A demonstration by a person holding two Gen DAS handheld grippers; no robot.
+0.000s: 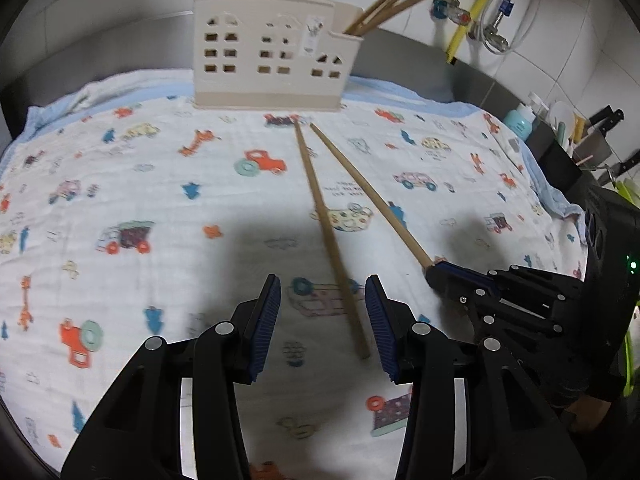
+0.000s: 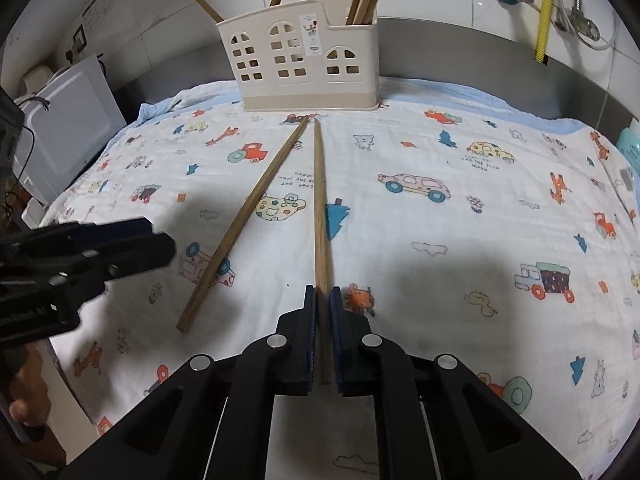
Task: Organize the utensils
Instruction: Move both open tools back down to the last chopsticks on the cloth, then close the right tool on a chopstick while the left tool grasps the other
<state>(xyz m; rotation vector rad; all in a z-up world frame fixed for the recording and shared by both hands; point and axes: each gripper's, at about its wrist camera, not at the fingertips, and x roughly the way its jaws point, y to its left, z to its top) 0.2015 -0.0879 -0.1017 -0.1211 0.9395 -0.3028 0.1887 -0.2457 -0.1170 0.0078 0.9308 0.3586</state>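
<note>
Two wooden chopsticks lie on a patterned cloth point(image 1: 160, 200), tips towards a cream house-shaped utensil holder point(image 1: 264, 52) at the back; the holder also shows in the right wrist view point(image 2: 308, 64). It holds several chopsticks. My left gripper point(image 1: 323, 292) is open, with the near end of the left chopstick point(image 1: 328, 232) between its fingers, untouched. My right gripper point(image 2: 323, 300) is shut on the near end of the right chopstick point(image 2: 320, 200), also seen from the left wrist point(image 1: 368, 192). The left chopstick point(image 2: 248, 216) lies beside it.
A microwave point(image 2: 68, 132) stands left of the cloth. Pipes and a yellow hose point(image 1: 480, 8) hang on the tiled wall at the back right. Bottles and knives point(image 1: 580, 136) crowd the right edge of the counter.
</note>
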